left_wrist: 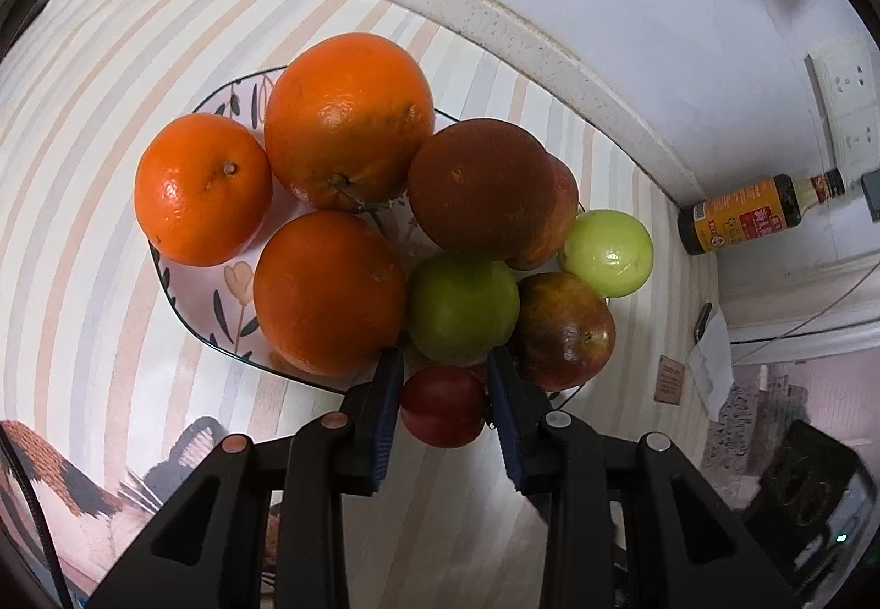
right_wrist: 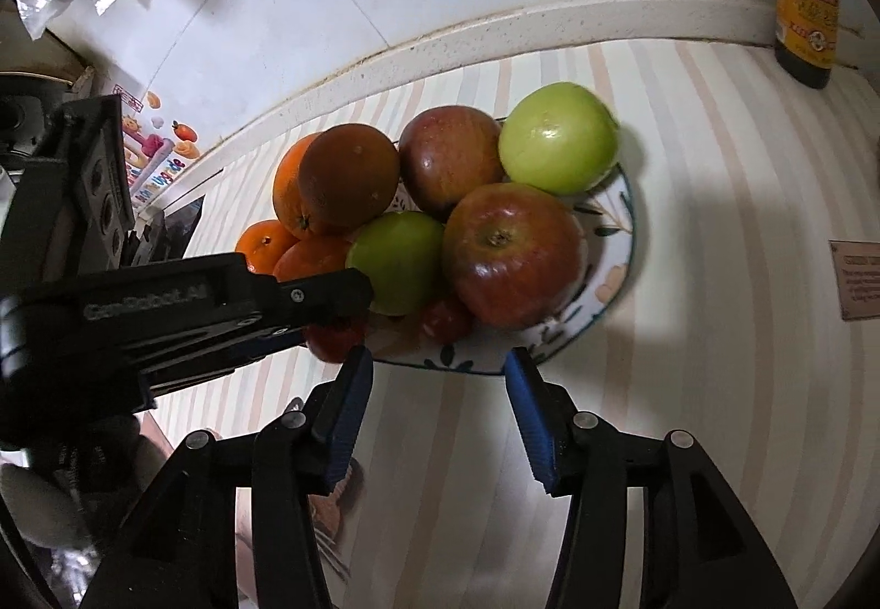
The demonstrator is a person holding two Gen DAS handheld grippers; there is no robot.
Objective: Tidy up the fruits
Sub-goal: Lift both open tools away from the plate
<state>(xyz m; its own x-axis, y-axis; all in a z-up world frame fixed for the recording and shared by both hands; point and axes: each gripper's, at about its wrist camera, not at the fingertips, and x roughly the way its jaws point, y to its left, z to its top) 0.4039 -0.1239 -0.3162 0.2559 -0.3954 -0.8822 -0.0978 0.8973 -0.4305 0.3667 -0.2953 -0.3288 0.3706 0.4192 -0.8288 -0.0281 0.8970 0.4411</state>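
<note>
four oranges (left_wrist: 347, 119), two green apples (left_wrist: 461, 310), two red apples (left_wrist: 566, 328) heaped on plate (left_wrist: 190, 301); we see left gripper (left_wrist: 443, 378) clasping small red fruit (left_wrist: 443, 405); right gripper (right_wrist: 437, 378) wide, holding nothing.

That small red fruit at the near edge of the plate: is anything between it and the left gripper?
Nothing visible. The left gripper already has one finger on each side of the small red fruit, with no other object in the gap. A green apple and an orange crowd in just beyond the fingertips on the plate.
</note>
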